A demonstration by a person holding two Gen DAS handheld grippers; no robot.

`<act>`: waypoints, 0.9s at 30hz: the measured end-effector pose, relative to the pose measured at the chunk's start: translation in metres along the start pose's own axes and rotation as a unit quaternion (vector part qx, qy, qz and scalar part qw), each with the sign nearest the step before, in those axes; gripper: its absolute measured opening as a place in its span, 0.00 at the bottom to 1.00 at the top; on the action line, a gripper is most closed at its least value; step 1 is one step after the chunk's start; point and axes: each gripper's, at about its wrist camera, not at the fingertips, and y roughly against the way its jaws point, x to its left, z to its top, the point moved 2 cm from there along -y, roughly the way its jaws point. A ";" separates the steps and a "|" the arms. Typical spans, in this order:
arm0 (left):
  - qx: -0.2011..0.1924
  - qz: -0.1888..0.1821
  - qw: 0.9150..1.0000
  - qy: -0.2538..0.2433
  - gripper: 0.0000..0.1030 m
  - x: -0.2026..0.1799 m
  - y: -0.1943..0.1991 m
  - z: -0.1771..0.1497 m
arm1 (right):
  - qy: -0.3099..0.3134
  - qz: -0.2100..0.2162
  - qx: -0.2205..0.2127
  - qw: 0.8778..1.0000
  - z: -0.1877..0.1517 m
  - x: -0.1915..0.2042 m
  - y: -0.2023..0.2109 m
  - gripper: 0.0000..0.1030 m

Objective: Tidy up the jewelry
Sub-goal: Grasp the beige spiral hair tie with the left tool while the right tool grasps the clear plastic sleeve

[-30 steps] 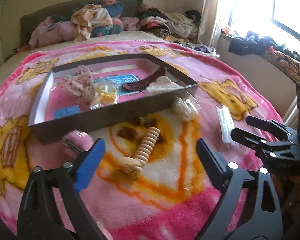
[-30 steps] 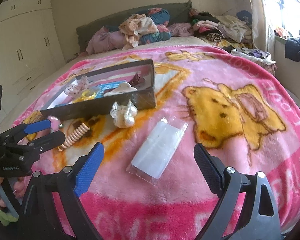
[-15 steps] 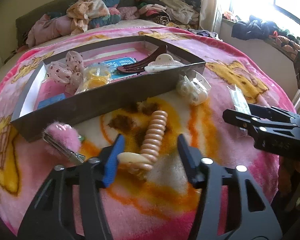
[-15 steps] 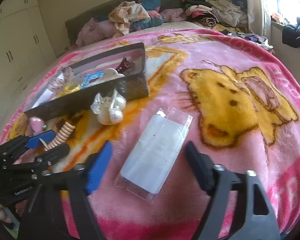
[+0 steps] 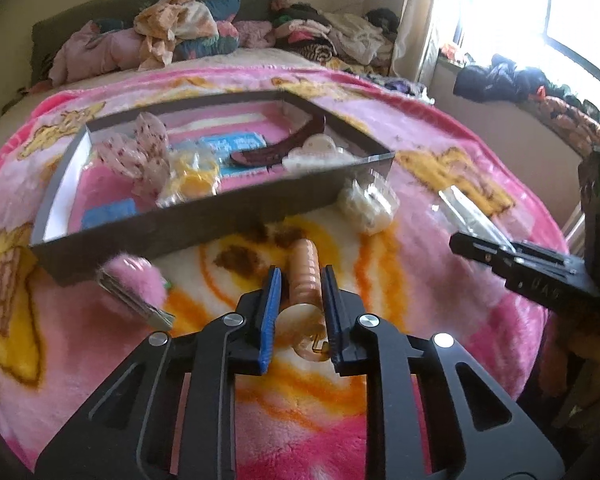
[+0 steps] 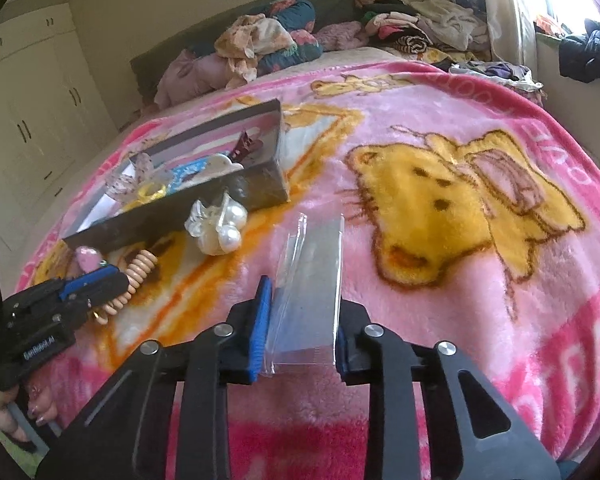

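A peach coiled band [image 5: 305,264] lies on the pink blanket in front of a dark box [image 5: 180,232]. My left gripper [image 5: 300,270] is closing around the band, and both pads touch its lower end. The right wrist view shows the same grip from the side, left gripper [image 6: 96,280] on the band [image 6: 138,270]. A clear plastic bag [image 6: 312,272] sits between the closing jaws of my right gripper [image 6: 302,292], its edges pinched and bent upward. Hair clips and small packets lie inside the box [image 6: 260,188].
A pearl ornament [image 5: 366,208] rests against the box's front right corner. A pink fluffy clip [image 5: 134,284] lies left of the band. Piled clothes [image 5: 172,36] line the bed's far end, and a window sill with dark clothing [image 5: 512,80] is to the right.
Both grippers went from wide open to closed. The left one closed in on the coiled band, the right one on the clear bag, whose edges now buckle.
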 end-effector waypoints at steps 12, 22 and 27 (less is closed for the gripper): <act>-0.047 -0.006 0.998 0.038 0.00 0.022 0.030 0.024 | 0.008 0.021 -0.039 0.999 0.018 0.015 0.025 0.23; -0.044 -0.022 0.998 0.044 0.00 0.034 0.036 0.028 | 0.019 0.028 -0.043 0.999 0.026 0.025 0.022 0.23; 0.011 -0.041 0.999 0.016 0.35 0.026 0.022 0.011 | 0.019 0.031 -0.037 0.999 0.023 0.025 0.018 0.23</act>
